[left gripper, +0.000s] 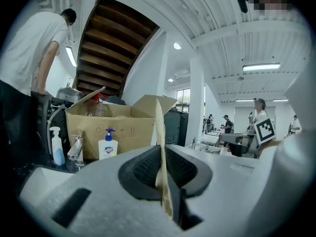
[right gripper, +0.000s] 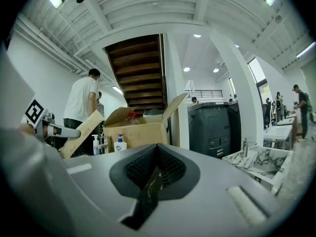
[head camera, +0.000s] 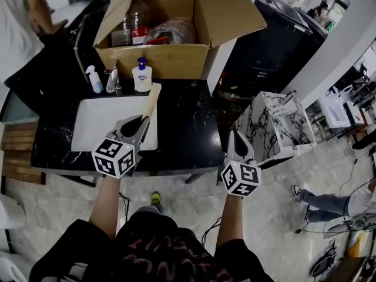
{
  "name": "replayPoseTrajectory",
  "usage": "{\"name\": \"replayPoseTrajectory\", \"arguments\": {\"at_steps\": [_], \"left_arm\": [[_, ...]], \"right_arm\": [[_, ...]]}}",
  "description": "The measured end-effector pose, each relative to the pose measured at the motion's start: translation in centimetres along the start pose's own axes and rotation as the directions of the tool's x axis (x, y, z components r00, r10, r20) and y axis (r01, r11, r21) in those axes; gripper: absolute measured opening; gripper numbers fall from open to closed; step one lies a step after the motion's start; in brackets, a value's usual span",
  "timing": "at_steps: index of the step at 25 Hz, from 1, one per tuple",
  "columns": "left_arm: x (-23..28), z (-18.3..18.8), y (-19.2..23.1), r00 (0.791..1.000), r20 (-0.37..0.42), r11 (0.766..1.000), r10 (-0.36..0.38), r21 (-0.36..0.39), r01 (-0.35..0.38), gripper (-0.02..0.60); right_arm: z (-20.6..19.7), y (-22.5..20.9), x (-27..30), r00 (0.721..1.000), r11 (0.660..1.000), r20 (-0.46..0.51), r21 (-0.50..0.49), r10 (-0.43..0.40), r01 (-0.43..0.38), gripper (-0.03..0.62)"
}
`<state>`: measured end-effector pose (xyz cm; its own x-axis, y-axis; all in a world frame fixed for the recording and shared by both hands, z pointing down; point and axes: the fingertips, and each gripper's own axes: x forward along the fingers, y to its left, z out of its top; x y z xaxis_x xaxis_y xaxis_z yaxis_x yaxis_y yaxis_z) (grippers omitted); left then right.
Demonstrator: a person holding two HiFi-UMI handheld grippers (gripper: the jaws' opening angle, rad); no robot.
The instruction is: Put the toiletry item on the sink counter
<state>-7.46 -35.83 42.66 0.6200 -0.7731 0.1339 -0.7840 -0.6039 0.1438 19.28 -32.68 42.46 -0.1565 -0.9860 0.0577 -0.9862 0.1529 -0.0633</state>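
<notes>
Left gripper (head camera: pixel 141 123) clamping tan box (head camera: pixel 153 97), right gripper (head camera: pixel 235 137) closed, empty

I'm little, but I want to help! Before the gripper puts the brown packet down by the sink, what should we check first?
1. Grip: left gripper is shut on the tan packet. Ok.
2. Landing spot: bare black counter shows right of the white sink basin. Ok.
3. Packet position: it hangs over the basin's back corner, not the bare counter. Not ok yet.
4. Soap bottle: it stands close to the packet's tip; the gap between them is unclear. Cannot tell.
5. Right gripper: shut, empty, off the counter's right side. Ok.
6. Person at the far left: away from the landing spot. Ok.
</notes>
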Motion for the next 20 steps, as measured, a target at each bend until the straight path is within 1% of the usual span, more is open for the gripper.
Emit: {"name": "replayPoseTrajectory", "arguments": {"at_steps": [11, 16, 20], "left_arm": [[6.5, 1.7, 4.1, 0.998, -0.015, 0.998, -0.057, -0.013, 0.057, 0.029], [8.0, 1.9, 5.1, 0.997, -0.018, 0.997, -0.077, -0.016, 0.077, 0.029], [8.6, 1.9, 5.8, 0.997, -0.018, 0.997, -0.072, -0.025, 0.072, 0.029]], "right_arm": [[1.5, -0.9, 6.6, 0.999, 0.999, 0.000, -0.003, -0.046, 0.046, 0.012], [1.7, -0.7, 8.4, 0.999, 0.999, 0.007, -0.001, -0.039, 0.039, 0.012], [1.6, -0.6, 9.3, 0.999, 0.999, 0.008, 0.009, -0.039, 0.039, 0.012]]}}
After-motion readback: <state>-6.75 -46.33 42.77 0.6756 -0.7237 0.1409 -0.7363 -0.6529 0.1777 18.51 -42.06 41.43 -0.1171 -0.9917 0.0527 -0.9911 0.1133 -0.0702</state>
